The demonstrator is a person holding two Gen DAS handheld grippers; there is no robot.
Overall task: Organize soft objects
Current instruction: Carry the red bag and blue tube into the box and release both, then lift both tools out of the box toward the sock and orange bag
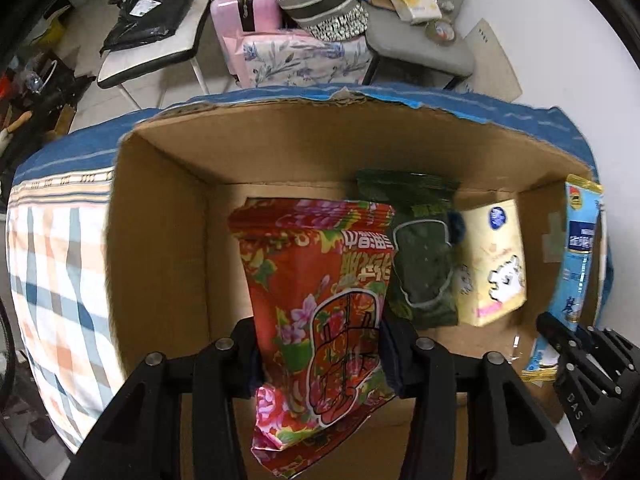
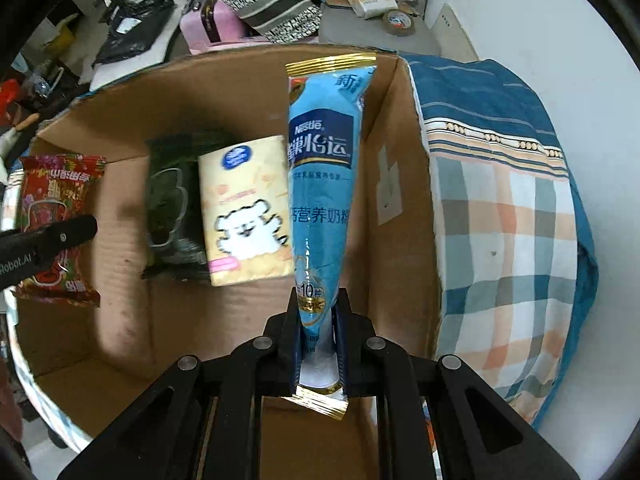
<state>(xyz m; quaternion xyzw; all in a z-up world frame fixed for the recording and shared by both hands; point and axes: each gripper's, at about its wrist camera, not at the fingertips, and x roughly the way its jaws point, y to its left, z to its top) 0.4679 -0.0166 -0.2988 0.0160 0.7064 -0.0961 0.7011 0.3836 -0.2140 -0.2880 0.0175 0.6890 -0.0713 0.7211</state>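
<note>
The left hand-held gripper [image 1: 320, 356] is clamped on a red floral packet [image 1: 316, 304]; the right hand-held gripper [image 2: 318, 344] pinches a blue milk-powder pouch [image 2: 324, 184]. Both hang over the cardboard box [image 1: 160, 240] on the bed [image 2: 500, 220], near its right edge. A green packet [image 2: 172, 204] and tissue pack [image 2: 244, 208] already lie inside; the two held items are likely last.

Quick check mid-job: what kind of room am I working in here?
Probably a lived-in bedroom or spare room, not a lab: the cardboard box sits on a plaid quilt, with a pink suitcase and cluttered chairs behind it.
</note>
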